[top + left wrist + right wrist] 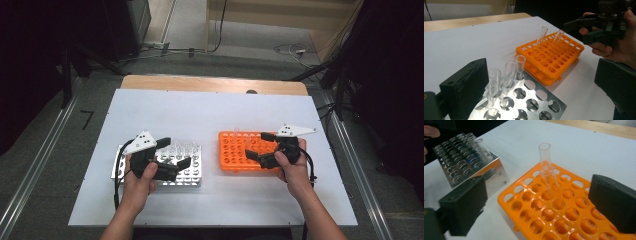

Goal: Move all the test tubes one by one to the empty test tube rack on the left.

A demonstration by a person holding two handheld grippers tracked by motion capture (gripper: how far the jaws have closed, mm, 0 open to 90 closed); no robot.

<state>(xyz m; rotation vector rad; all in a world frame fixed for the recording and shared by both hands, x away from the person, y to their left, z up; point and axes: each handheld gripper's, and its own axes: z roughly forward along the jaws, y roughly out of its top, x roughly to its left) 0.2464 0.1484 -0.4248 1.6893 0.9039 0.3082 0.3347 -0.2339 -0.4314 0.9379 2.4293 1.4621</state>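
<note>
I have both grippers hanging released, jaws apart and empty: the left gripper (167, 152) over the metal tube rack (192, 176) on the left, the right gripper (260, 146) over the orange tube rack (235, 150) on the right. Three glass test tubes (510, 72) stand in the metal rack's far holes, long axes near upright, mouths up; two more (547, 173) lean slightly in the orange rack. To lift one cleanly, I'd judge I should straddle a tube below its rim, close gently, and pull along its axis.
</note>
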